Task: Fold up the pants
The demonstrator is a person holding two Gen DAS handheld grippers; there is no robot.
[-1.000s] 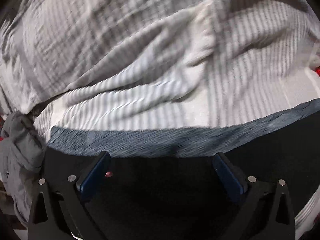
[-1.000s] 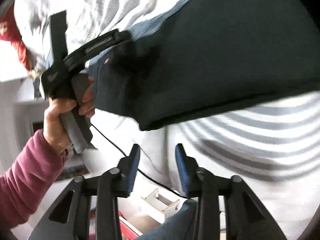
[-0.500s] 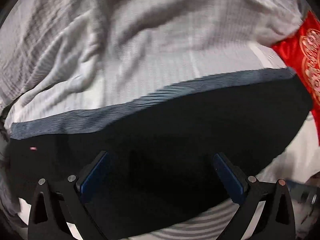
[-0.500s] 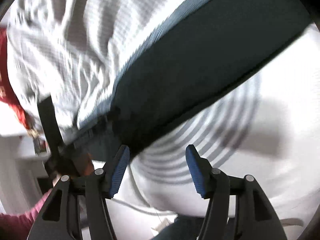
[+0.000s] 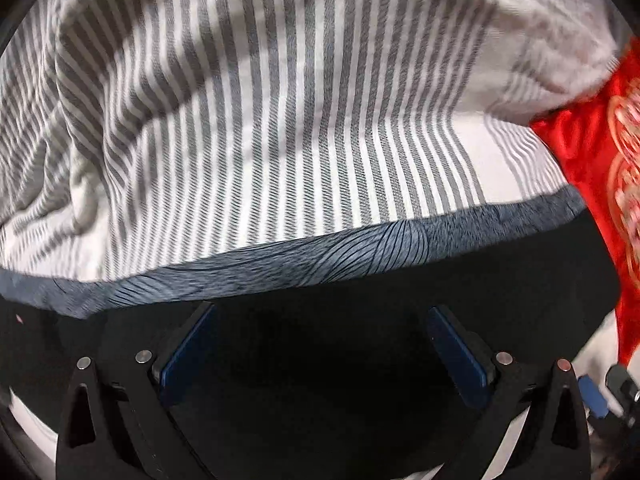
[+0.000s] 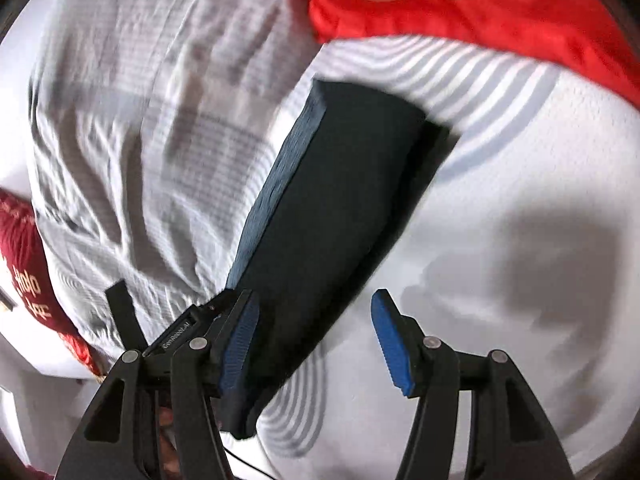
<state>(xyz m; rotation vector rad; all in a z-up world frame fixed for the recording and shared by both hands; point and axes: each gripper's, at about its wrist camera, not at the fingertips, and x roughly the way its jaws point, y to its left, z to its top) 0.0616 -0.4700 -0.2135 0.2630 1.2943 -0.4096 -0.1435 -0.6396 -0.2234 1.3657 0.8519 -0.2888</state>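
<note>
Across the left wrist view, the dark pants [image 5: 400, 300] lie flat on the striped bedsheet [image 5: 280, 120], their grey ribbed waistband [image 5: 320, 258] running edge to edge. The left claw [image 5: 320, 344] stands wide above them, holding nothing, as it did a second ago. A red cushion [image 5: 592, 184] has entered at right. In the right wrist view, the folded pants [image 6: 352, 184] stretch away from the right claw [image 6: 316, 336], whose jaws, narrow a second ago, now stand moderately apart and empty.
</note>
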